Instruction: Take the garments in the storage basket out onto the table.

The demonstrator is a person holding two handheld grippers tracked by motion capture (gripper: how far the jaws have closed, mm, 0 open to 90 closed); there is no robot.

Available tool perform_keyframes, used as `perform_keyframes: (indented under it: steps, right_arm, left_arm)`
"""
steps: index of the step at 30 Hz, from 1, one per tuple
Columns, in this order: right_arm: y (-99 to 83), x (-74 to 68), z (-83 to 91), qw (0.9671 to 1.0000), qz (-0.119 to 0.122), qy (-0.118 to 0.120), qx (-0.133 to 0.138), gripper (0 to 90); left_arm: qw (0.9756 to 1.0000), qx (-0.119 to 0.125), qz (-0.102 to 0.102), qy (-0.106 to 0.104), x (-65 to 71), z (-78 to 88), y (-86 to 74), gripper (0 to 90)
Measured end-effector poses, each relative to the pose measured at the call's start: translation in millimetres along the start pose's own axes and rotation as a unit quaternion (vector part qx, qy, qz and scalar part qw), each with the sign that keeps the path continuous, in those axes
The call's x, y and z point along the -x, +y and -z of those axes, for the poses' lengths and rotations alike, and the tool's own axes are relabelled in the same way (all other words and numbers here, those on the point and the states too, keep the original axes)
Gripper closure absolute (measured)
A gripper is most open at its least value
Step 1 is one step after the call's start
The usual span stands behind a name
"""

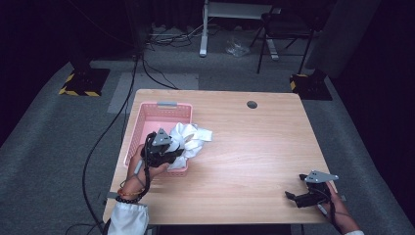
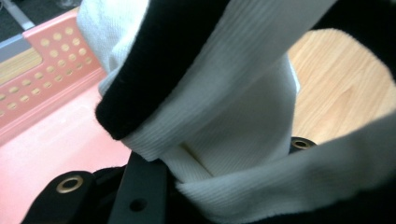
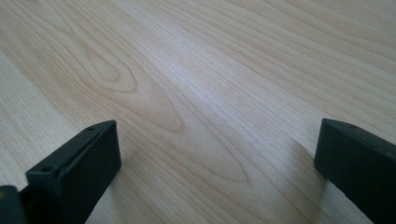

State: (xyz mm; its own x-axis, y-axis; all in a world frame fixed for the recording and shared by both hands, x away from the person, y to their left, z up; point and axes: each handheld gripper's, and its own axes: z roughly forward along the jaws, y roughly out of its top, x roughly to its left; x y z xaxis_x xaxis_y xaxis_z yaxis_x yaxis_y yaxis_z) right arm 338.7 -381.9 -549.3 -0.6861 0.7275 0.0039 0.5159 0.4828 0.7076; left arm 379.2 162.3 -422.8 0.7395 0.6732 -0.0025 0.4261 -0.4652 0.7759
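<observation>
The white ribbed cloth with a black band [image 1: 188,138] is bunched over the near right corner of the pink perforated plastic basket [image 1: 147,122], part of it spilling past the basket's right rim onto the light wooden table [image 1: 244,147]. In the left gripper view the same cloth [image 2: 233,116] sits right against the camera, its ribbed white knit folded over itself and a dark band running across the fold (the fabric crowds out most of the jaws here). The left gripper [image 1: 164,152] has its jaws closed tight on this cloth, holding it just above the basket's near end, with the basket's pink floor and holed wall [image 2: 51,93] showing on the left behind the fabric. The person's left hand [image 1: 147,169] wraps the gripper body from the near side, a beaded bracelet at the wrist and a white sleeve [image 1: 128,218] below it.

Well apart, at the near right corner of the table, the right gripper [image 1: 293,196] rests low over bare wood, pointing left. Its jaws stand wide apart with nothing between them; the right gripper view shows only wood grain [image 3: 210,93] between the two black jaws. The person's right hand [image 1: 337,208] holds it from the near right edge.

A small round hole [image 1: 252,104] lies in the table near its far edge.
</observation>
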Motion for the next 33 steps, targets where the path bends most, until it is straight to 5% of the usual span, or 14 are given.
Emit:
perform_keyframes:
  steps: [33]
  right_arm:
    - [-0.1,-0.1,0.1,1.0000,0.000,0.000,0.000,0.6]
  left_arm:
    - [0.9975,0.008,-0.055,-0.045,42.4,-25.2,45.0,64.9]
